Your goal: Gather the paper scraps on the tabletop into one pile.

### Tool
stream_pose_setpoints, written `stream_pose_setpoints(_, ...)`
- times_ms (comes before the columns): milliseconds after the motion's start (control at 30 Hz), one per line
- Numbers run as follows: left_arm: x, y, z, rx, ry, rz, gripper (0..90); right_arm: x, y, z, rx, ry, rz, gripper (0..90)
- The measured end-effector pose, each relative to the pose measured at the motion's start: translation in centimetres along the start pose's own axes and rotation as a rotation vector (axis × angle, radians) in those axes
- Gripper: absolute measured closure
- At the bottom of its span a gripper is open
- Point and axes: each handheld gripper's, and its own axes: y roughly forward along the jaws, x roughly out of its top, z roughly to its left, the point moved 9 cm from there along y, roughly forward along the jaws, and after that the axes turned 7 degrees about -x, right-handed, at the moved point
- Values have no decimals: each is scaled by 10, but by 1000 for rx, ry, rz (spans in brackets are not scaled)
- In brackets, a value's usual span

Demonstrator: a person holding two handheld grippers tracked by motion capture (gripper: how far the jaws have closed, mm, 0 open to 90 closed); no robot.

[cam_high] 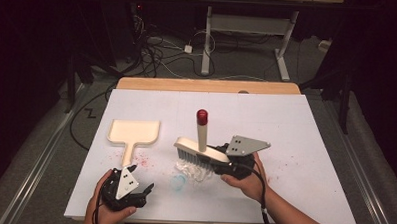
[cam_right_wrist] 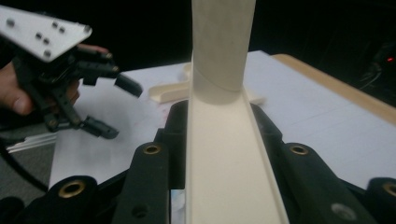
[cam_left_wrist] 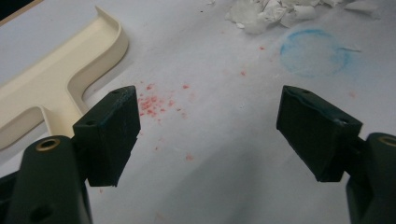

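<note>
The worktop [cam_high: 295,160] carries a cream dustpan [cam_high: 134,132] at centre-left, its handle toward the person, with red crumbs [cam_left_wrist: 152,102] just beside that handle. The right hand [cam_high: 248,181] reaches in from the lower right and holds the right gripper [cam_high: 220,160] roughly level, pointing left; its fingers [cam_right_wrist: 154,168] are clamped on the back of the brush [cam_high: 197,149], whose red-capped handle stands upright. Crumpled paper [cam_high: 192,171] lies under the bristles. The left hand [cam_high: 103,206] rests at the near edge; the left gripper [cam_left_wrist: 208,126] has its fingers spread wide over the crumbs, holding nothing.
</note>
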Motion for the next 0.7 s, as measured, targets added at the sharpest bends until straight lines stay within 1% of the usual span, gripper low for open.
stream_pose_setpoints(67,0,1,0,-1,3,2,206,4,-4,-13,-37,16,-10,676)
stream_pose_setpoints(100,0,1,-1,-3,3,3,206,5,-5,-20,-62,11,-9,676)
stream_pose_setpoints(133,1,1,0,2,18,-2,206,4,-5,-27,-95,-4,-8,676)
stream_pose_setpoints(167,0,2,-1,-2,4,3,206,2,-3,-34,-118,-1,-2,676)
stream_pose_setpoints(233,1,2,-1,-5,4,1,206,-3,2,-46,-145,22,8,676)
stream_pose_setpoints(267,1,2,-1,-6,4,1,206,-7,5,-52,-166,15,20,676)
stream_pose_setpoints(367,1,3,-1,-9,5,5,206,-20,20,-68,-254,-51,62,676)
stream_pose_setpoints(400,1,3,-1,-11,6,5,206,-25,25,-73,-263,-61,71,677)
stream_pose_setpoints(433,1,4,0,-7,22,2,206,-29,31,-76,-269,-63,68,677)
stream_pose_setpoints(467,1,4,0,-8,22,3,206,-34,36,-79,-278,-59,71,677)
stream_pose_setpoints(500,0,4,-1,-13,10,6,206,-39,42,-81,-282,-65,86,677)
stream_pose_setpoints(533,1,3,0,-9,24,4,206,-43,47,-83,-287,-68,101,677)
stream_pose_setpoints(567,0,3,0,-9,24,4,206,-47,51,-85,-294,-76,114,677)
stream_pose_setpoints(600,-1,3,-1,-15,8,8,206,-52,55,-85,-292,-74,128,677)
stream_pose_setpoints(667,-2,3,-1,-15,7,8,206,-57,60,-83,-261,-38,123,677)
stream_pose_setpoints(700,-3,3,-1,-17,7,12,206,-58,61,-82,-251,-31,119,677)
